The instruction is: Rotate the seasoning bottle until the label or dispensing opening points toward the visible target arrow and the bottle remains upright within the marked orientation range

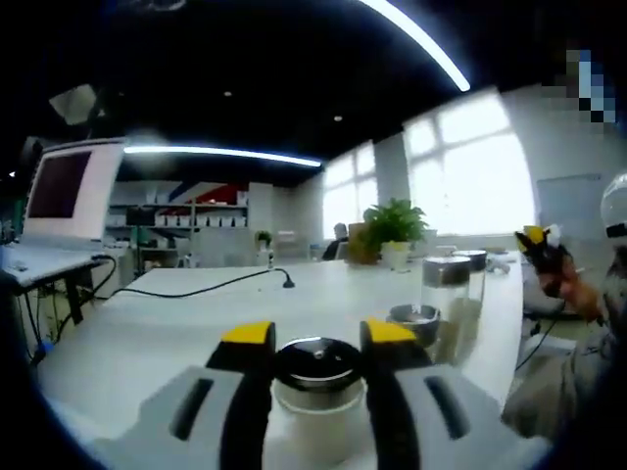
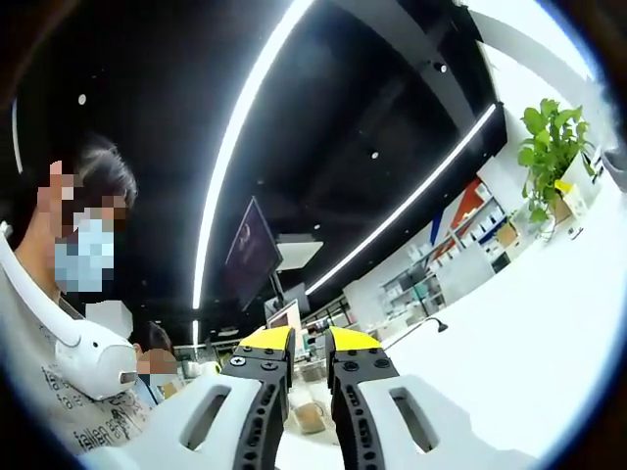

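The seasoning bottle (image 1: 315, 364), with a white body and a shiny metal lid, stands upright on the white table (image 1: 147, 333) in the left gripper view. My left gripper (image 1: 318, 335) is shut on it, one yellow-tipped jaw on each side of the lid. No label, opening or arrow can be made out. My right gripper (image 2: 310, 341) points up toward the ceiling in the right gripper view, its jaws nearly together with nothing between them. It also shows at the far right of the left gripper view as the right gripper (image 1: 537, 240), raised in a hand above the table's edge.
Two glass jars with metal lids (image 1: 446, 284) (image 1: 473, 262) and a low metal-lidded jar (image 1: 416, 318) stand right of the bottle. A potted plant (image 1: 395, 227) is behind them, a black cable (image 1: 196, 287) crosses the table, and a monitor (image 1: 64, 186) is at left. A person (image 2: 69, 294) is at left.
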{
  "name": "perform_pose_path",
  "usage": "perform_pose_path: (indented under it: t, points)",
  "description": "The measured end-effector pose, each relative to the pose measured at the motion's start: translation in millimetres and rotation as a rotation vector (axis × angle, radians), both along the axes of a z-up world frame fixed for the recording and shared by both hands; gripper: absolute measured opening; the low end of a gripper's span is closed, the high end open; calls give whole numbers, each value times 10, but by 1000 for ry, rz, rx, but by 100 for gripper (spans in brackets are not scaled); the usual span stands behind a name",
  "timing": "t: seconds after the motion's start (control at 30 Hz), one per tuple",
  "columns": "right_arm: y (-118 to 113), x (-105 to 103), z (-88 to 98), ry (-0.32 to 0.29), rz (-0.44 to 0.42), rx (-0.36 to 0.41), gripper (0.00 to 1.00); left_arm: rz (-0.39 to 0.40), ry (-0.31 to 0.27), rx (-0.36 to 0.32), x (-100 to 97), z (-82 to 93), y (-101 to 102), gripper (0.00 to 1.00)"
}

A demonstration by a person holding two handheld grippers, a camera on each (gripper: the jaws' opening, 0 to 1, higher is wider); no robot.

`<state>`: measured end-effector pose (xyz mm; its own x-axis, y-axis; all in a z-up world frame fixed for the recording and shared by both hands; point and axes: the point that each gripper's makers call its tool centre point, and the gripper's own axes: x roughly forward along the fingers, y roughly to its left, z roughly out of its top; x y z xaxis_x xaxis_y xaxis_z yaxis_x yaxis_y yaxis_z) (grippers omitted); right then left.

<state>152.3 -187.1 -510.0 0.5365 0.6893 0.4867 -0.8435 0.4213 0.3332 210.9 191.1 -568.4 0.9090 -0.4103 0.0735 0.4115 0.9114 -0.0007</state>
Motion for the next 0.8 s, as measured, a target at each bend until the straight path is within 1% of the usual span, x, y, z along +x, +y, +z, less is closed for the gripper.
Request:
perform_pose_path:
  t: [0.17, 0.33, 0.43, 0.53, 0.63, 0.73, 0.8]
  points:
    - [-9, -16, 25, -8, -6, -12, 11, -14, -5, 2, -40, 14, -43, 36]
    - [-105, -43, 90, -29, -29, -7, 11, -6, 3, 10, -56, 17, -55, 36]
    - [-134, -28, 75, -27, -38, -4, 11, -5, -1, 3, -51, 16, -68, 36]
    - [-143, -19, 59, -23, -40, -3, 11, -4, 2, 10, -32, 14, -86, 36]
    - [-152, -37, 80, -34, -41, -16, 11, 5, 8, 18, -38, 6, -88, 37]
    - [-171, -50, 101, -43, -44, -18, 11, 6, 0, -34, -69, 63, -76, 44]
    - [-174, -52, 97, -43, -47, -17, 11, 3, 9, -44, -117, 83, -70, 44]
